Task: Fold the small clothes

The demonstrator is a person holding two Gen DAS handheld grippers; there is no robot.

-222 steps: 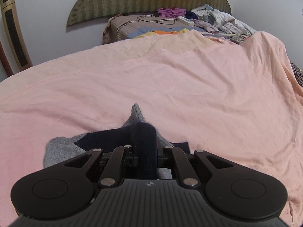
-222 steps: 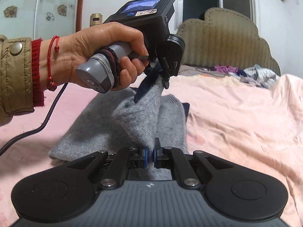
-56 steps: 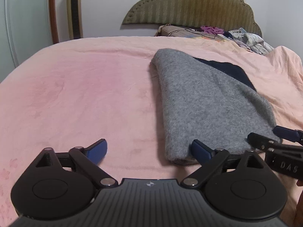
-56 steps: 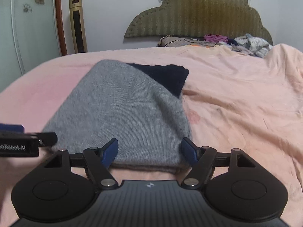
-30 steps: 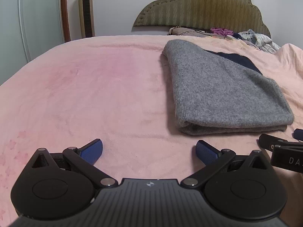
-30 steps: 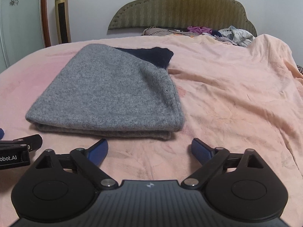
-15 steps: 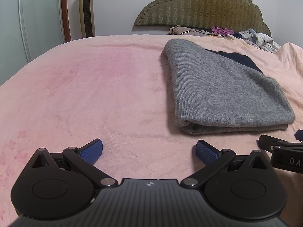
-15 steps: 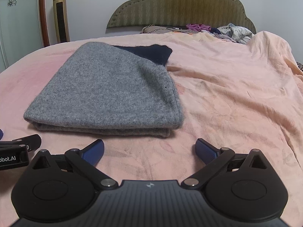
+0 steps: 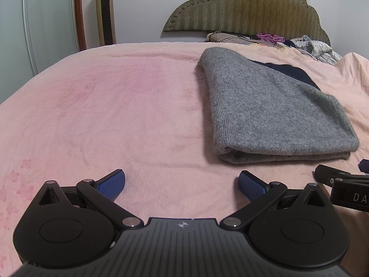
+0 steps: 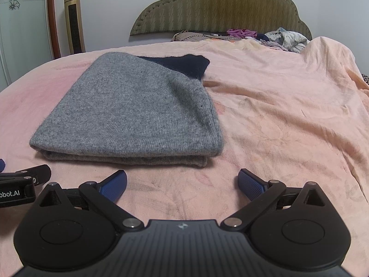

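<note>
The grey sweater [image 10: 133,110] lies folded flat on the pink bed sheet [image 10: 288,115], with a dark blue part [image 10: 182,65] showing at its far edge. The left gripper [image 9: 182,184] and the right gripper [image 10: 182,184] are both spread wide and hold nothing, just before the sweater's near fold. A pile of clothes [image 10: 283,38] lies by the headboard [image 10: 219,4].

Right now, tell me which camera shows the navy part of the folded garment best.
The right wrist view: the navy part shows as a broad patch beyond the grey knit, far corner included. In the left wrist view, the navy part is only a narrow strip, mostly hidden behind the grey layer.
</note>
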